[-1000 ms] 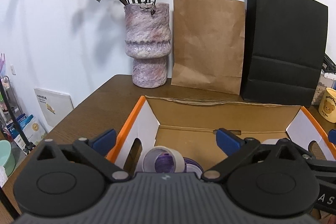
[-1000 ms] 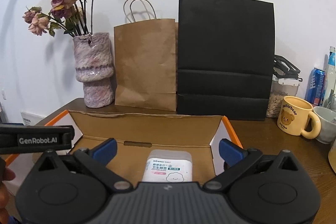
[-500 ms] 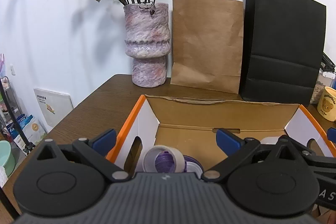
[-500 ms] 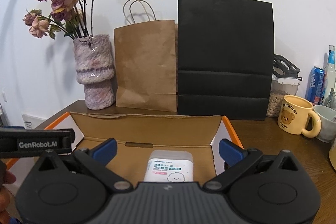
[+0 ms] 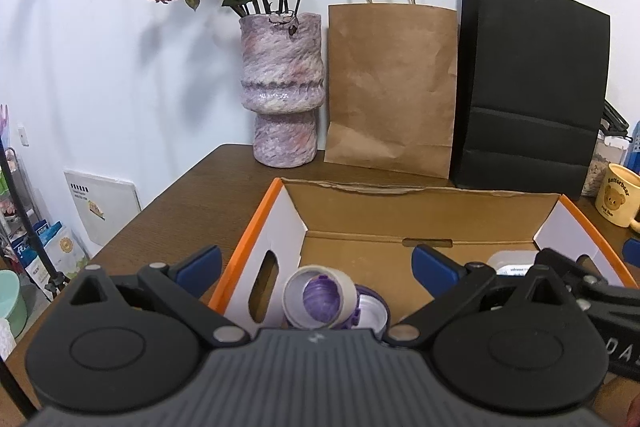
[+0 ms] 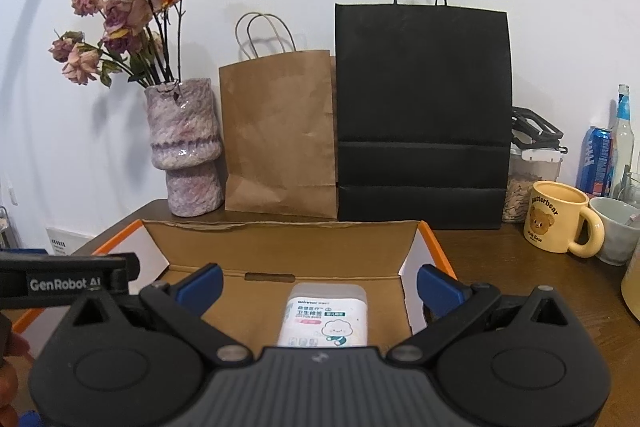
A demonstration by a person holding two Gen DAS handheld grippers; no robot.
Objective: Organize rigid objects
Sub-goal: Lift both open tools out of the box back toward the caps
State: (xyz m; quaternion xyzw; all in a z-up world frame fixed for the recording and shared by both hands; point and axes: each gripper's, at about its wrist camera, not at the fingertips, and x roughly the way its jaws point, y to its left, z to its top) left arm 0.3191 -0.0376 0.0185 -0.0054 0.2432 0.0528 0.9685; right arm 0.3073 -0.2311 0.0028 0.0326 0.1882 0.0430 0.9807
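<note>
An open cardboard box with orange edges [image 5: 424,211] [image 6: 280,239] lies on the wooden table. In the left wrist view a tape roll [image 5: 318,297] and a purple lidded item [image 5: 372,313] sit in its left end. In the right wrist view a clear cotton-swab box [image 6: 324,315] lies in its right half. My left gripper [image 5: 316,265] is open and empty above the box's left end. My right gripper [image 6: 318,285] is open and empty above the swab box. The right gripper's body shows at the right edge of the left wrist view [image 5: 592,291].
Behind the box stand a purple vase with dried roses [image 5: 280,91] [image 6: 184,147], a brown paper bag [image 5: 390,89] [image 6: 280,135] and a black paper bag [image 5: 528,87] [image 6: 422,115]. A yellow bear mug [image 6: 560,223], a grey cup [image 6: 614,229], cans and a jar stand at right.
Both grippers have lifted and drawn back slightly; the box and its contents sit lower in view. Both stay open and empty.
</note>
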